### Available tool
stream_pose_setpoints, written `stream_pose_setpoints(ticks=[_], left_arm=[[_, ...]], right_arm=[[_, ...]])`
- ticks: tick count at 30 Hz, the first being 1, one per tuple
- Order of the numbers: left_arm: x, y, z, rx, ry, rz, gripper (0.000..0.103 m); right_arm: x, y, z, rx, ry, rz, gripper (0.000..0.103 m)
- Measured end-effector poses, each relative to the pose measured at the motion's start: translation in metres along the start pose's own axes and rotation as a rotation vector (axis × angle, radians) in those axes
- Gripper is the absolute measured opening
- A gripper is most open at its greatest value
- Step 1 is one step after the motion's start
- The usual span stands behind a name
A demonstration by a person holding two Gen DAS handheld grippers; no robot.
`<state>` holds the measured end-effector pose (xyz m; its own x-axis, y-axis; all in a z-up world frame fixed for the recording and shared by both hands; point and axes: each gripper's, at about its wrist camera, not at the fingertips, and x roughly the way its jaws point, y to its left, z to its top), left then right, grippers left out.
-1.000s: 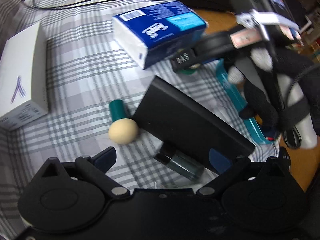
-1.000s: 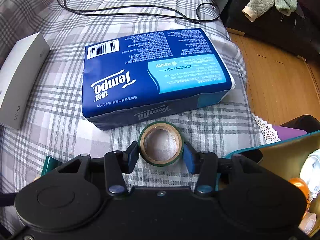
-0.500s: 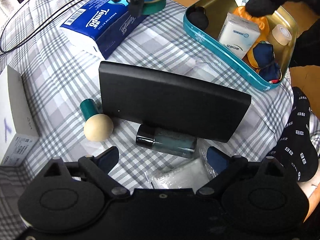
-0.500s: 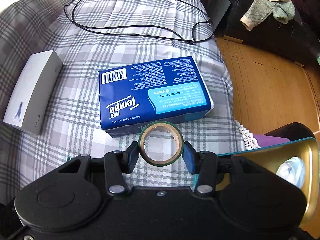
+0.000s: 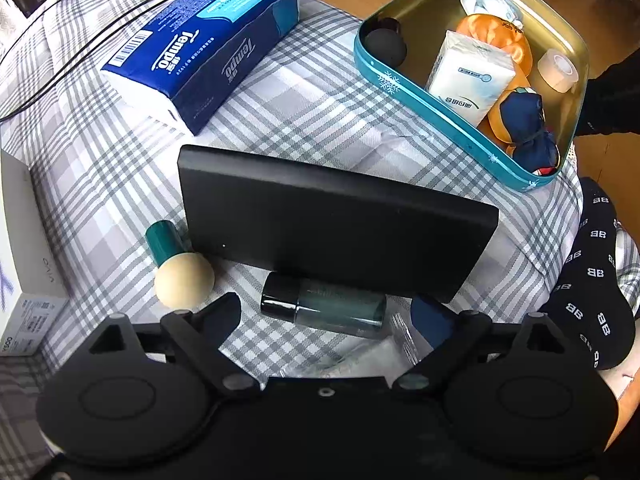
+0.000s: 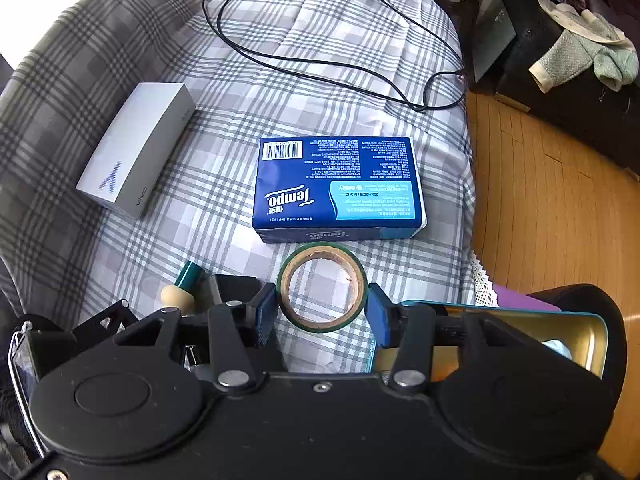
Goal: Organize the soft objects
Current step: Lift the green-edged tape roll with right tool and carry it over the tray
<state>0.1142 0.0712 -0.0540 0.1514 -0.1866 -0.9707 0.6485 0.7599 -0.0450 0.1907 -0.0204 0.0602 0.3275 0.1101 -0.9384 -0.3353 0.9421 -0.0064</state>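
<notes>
My right gripper (image 6: 322, 312) is shut on a green tape roll (image 6: 286, 280) and holds it in the air above the checked cloth, near the blue Tempo tissue pack (image 6: 336, 184). My left gripper (image 5: 326, 316) is open and empty, low over a dark glass bottle (image 5: 324, 308) and a clear plastic packet (image 5: 360, 360). The teal tin (image 5: 440, 108) at the right holds a white tissue pack (image 5: 470, 76), an orange soft toy (image 5: 500, 36), a navy pouch (image 5: 528, 120), a black ball and a white tape roll. The tissue pack (image 5: 208, 48) lies far left.
A black power bank (image 5: 336, 224) lies before the left gripper, a round-headed brush (image 5: 180, 272) at its left. A grey vivo box (image 6: 136, 148) and a black cable (image 6: 320, 40) lie on the cloth. A black sock (image 5: 592, 280) hangs at the right edge. Wood floor is beyond.
My right gripper has risen and pulled back with the tape roll, away from the tissue pack. My left gripper has swung right, so the tin is in full view.
</notes>
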Motion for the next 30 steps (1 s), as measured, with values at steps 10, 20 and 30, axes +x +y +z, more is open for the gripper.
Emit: stream_pose_setpoints(ticks=[10,20,30], left_arm=[[0.009,-0.004,0.007,0.013,0.016,0.017,0.085],[0.022,-0.018,0.018,0.064,0.070,0.049,0.077],[0.015,-0.019,0.016,0.032,0.052,0.090,0.069]], right_arm=[[-0.016,-0.004,-0.014,-0.150,-0.006,0.016,0.047],[-0.015,-0.036,-0.028,-0.143,-0.004,0.038,0.047],[-0.013,-0.079,-0.050,-0.055,-0.013,0.033,0.047]])
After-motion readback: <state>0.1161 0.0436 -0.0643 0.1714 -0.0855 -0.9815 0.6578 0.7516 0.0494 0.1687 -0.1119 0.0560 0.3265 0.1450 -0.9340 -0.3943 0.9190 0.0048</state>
